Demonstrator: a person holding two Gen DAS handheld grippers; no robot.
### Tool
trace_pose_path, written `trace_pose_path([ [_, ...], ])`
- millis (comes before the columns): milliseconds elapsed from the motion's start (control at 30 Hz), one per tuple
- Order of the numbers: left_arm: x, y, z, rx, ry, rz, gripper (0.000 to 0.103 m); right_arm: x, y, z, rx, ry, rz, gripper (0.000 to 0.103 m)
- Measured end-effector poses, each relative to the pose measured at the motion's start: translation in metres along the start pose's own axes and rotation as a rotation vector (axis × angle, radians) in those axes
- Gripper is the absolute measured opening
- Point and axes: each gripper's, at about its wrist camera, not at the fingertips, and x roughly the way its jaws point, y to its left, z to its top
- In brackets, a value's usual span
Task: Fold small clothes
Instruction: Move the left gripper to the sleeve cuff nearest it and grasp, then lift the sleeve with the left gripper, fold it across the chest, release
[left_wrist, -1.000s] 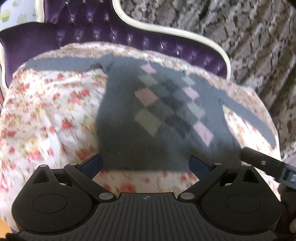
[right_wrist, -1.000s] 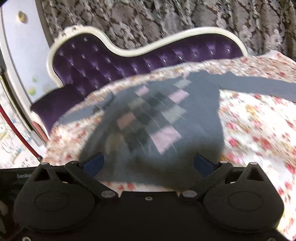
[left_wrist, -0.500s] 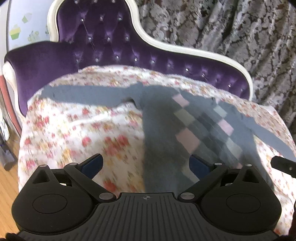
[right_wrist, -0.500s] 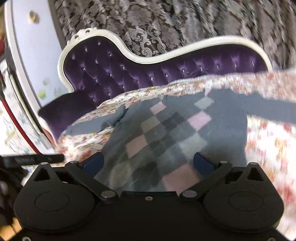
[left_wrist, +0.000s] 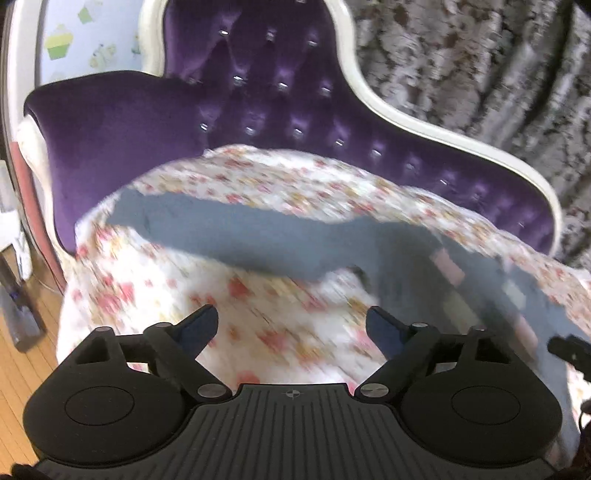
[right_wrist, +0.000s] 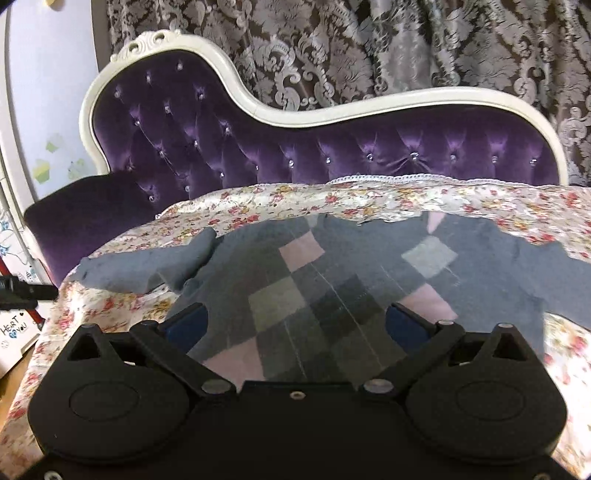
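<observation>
Grey sweater (right_wrist: 369, 295) with pink-and-grey diamond front lies flat, sleeves spread, on the floral cover (right_wrist: 258, 206).

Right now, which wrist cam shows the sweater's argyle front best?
Right wrist. The grey sweater lies flat on the floral cover, its pink and grey diamonds sharp and centred. The left wrist view is motion-blurred and aimed at one outstretched sleeve; the diamond pattern shows only as a sliver at the right edge.

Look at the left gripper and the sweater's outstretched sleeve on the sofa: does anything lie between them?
Nothing visible does. The left gripper, its jaws apart and just been closing with nothing between them, faces the grey sleeve across bare floral cover. The sweater lies flat, with nothing on it.
</observation>
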Motion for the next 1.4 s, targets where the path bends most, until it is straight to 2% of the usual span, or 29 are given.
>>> trace_pose_path([
  [100,0.020,0.025,0.023,-0.043,0.004,0.019,0.075,0.022,0.001,0.000,0.005,0.008,-0.009,0.102],
  [200,0.038,0.047,0.043,-0.073,0.008,0.034,0.068,0.038,0.002,-0.005,-0.016,-0.012,-0.053,0.101],
  [333,0.061,0.075,0.062,-0.124,-0.025,0.079,0.067,0.049,0.010,-0.011,-0.075,-0.047,-0.105,0.101],
  [433,0.080,0.095,0.073,-0.176,-0.025,0.092,0.067,0.058,0.012,-0.017,-0.077,-0.029,-0.117,0.101],
  [533,0.094,0.111,0.077,-0.226,-0.026,0.103,0.067,0.068,0.007,-0.021,-0.046,0.009,-0.122,0.101],
  [667,0.107,0.127,0.080,-0.248,-0.023,0.122,0.068,0.080,-0.012,-0.026,0.062,0.070,-0.111,0.102],
  [733,0.111,0.135,0.079,-0.268,-0.020,0.135,0.068,0.079,-0.017,-0.027,0.096,0.053,-0.102,0.102],
  [967,0.128,0.152,0.072,-0.330,0.029,0.141,0.068,0.086,-0.002,-0.030,0.002,0.071,-0.166,0.103],
  [1100,0.136,0.156,0.069,-0.361,0.045,0.128,0.068,0.085,-0.003,-0.032,-0.001,0.066,-0.166,0.103],
  [1233,0.138,0.157,0.073,-0.375,0.021,0.128,0.065,0.086,-0.002,-0.032,-0.011,0.070,-0.174,0.103],
  [1267,0.138,0.157,0.075,-0.381,0.007,0.131,0.056,0.086,-0.001,-0.032,-0.014,0.071,-0.176,0.103],
  [1300,0.138,0.157,0.076,-0.385,-0.001,0.135,0.038,0.086,0.000,-0.033,-0.016,0.072,-0.178,0.103],
  [1333,0.140,0.157,0.077,-0.386,0.001,0.139,0.028,0.086,0.000,-0.033,-0.017,0.071,-0.179,0.103],
  [1367,0.142,0.156,0.079,-0.384,0.007,0.149,0.012,0.086,0.000,-0.033,-0.018,0.071,-0.179,0.103],
  [1400,0.143,0.155,0.081,-0.375,0.011,0.158,0.008,0.086,0.000,-0.033,-0.019,0.072,-0.180,0.103],
])
